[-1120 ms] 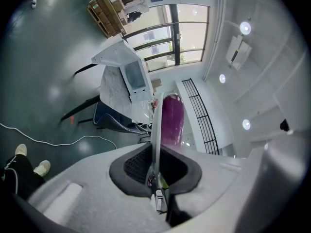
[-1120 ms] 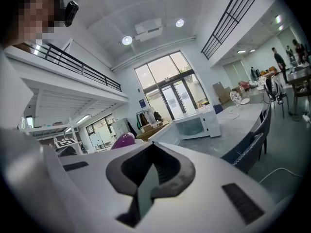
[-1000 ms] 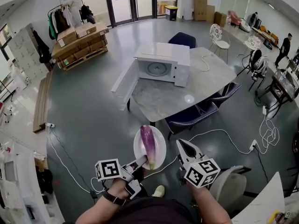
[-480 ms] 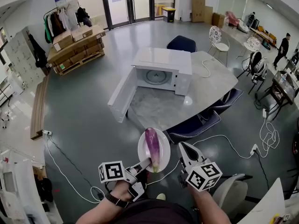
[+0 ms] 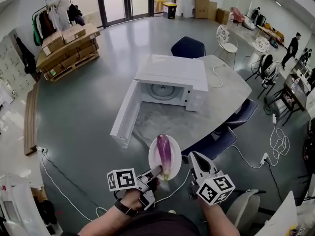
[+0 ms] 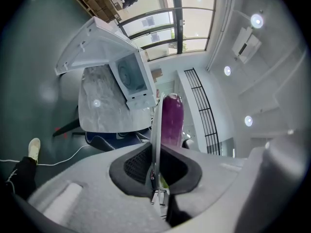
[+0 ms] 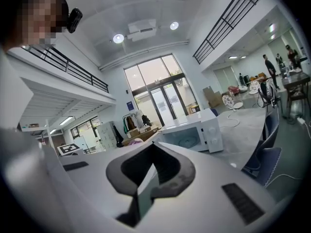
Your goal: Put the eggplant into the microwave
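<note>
My left hand-held gripper (image 5: 154, 171) pinches the rim of the white plate (image 5: 153, 157). The eggplant (image 5: 165, 154) lies on it, long axis toward 12 o'clock, where the open microwave (image 5: 170, 80) sits well apart on the worktop (image 5: 202, 124). My right hand-held gripper (image 5: 195, 157), at the plate's 3 o'clock, is closed and empty.

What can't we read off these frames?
- Microwave cavity: head view, its roof covers the rear; small in both gripper views.
- Eggplant near end: left gripper view, fingers block it.
- Plate underside: head view, faces away; left gripper view, edge-on.
</note>
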`<state>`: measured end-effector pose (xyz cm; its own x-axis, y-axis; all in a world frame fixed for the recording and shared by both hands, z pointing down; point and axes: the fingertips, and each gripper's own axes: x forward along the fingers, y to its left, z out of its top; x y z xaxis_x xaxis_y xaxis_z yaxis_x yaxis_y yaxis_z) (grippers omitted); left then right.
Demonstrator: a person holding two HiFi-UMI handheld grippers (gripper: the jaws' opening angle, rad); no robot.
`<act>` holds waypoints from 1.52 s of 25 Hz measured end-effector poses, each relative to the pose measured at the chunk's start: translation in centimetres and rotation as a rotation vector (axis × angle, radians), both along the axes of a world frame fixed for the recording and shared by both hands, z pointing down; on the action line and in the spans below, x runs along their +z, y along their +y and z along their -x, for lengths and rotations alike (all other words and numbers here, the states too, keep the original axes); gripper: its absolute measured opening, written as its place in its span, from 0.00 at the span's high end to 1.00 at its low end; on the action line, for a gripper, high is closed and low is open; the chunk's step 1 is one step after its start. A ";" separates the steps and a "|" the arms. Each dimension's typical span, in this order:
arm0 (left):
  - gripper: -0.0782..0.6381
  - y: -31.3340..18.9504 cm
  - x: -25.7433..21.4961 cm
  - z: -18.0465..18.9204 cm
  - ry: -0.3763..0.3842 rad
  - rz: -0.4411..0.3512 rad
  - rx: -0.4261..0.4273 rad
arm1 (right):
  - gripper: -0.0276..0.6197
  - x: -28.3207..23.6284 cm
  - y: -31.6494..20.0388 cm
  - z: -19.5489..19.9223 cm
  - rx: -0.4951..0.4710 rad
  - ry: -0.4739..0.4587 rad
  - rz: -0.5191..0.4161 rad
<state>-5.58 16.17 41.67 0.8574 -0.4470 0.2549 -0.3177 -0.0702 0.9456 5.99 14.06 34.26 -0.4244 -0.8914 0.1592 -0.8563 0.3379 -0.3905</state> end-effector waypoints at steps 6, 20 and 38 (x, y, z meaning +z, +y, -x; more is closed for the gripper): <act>0.85 -6.8 1.3 1.1 -0.036 -0.024 0.044 | 0.95 0.4 -5.3 1.5 0.057 0.005 0.007; 0.85 -16.0 4.0 -0.9 -0.007 0.039 0.028 | 0.95 0.7 -12.4 1.2 0.075 0.017 0.009; 0.85 -29.6 11.3 -5.5 -0.045 0.126 -0.159 | 0.95 4.2 -27.0 -2.1 -0.162 0.020 0.037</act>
